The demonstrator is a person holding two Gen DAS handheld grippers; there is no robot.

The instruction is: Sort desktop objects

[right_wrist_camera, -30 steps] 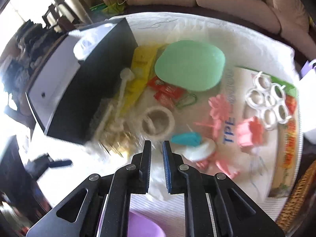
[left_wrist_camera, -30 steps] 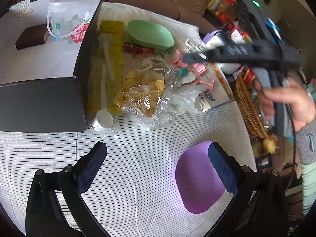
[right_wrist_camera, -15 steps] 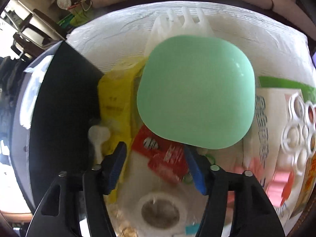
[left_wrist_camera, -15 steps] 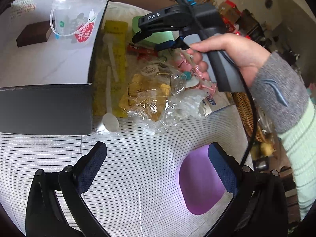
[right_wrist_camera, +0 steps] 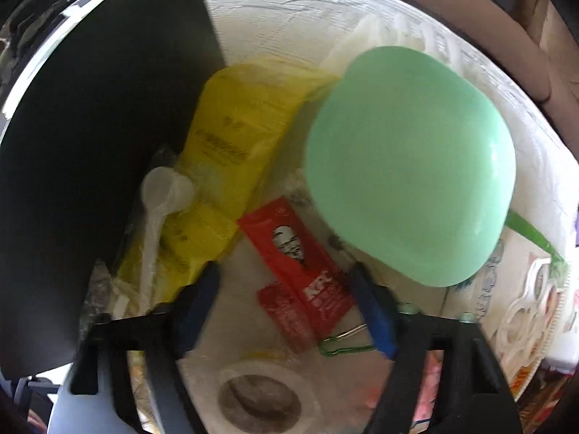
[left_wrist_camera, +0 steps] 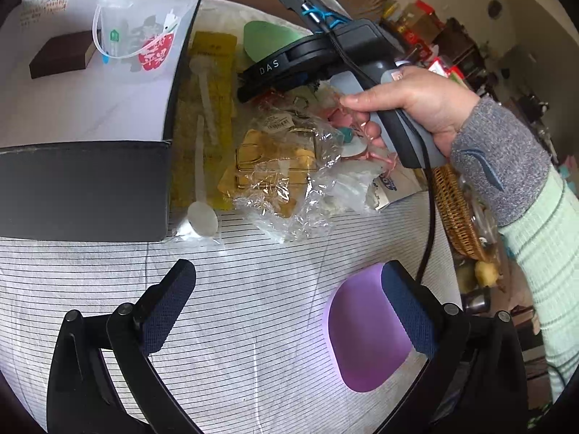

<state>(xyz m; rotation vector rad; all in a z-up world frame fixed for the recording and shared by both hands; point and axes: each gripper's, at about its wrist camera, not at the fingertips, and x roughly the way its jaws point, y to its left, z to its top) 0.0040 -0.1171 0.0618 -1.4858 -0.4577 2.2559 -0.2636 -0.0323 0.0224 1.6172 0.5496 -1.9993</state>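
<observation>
My right gripper [right_wrist_camera: 286, 291] points steeply down over the clutter, and its jaws are closing. Two red KFC sauce sachets [right_wrist_camera: 300, 253] lie between its blue pads [right_wrist_camera: 202, 289], which do not press on them. Just beyond lies an upturned green dish [right_wrist_camera: 409, 181], and to the left a yellow packet [right_wrist_camera: 231, 144] and a white plastic spoon [right_wrist_camera: 163, 195]. In the left wrist view a hand holds the right gripper [left_wrist_camera: 246, 92] over the pile. My left gripper [left_wrist_camera: 287, 303] hangs open and empty over the striped cloth, with a purple dish [left_wrist_camera: 365, 336] under its right finger.
A black box [left_wrist_camera: 83, 188] on the left holds a clear bucket [left_wrist_camera: 141, 29] and a brown block [left_wrist_camera: 61, 58]. A crinkled clear bag [left_wrist_camera: 278, 166], a tape roll [right_wrist_camera: 260, 398], a green clip [right_wrist_camera: 343, 343] and white rings [right_wrist_camera: 535, 300] lie around. A wicker basket [left_wrist_camera: 456, 213] stands at the right edge.
The right gripper swung in from the right over the pile and sank toward the red sachets. Its jaws went from shut to apart, then narrowed a little. The left gripper stayed put.
</observation>
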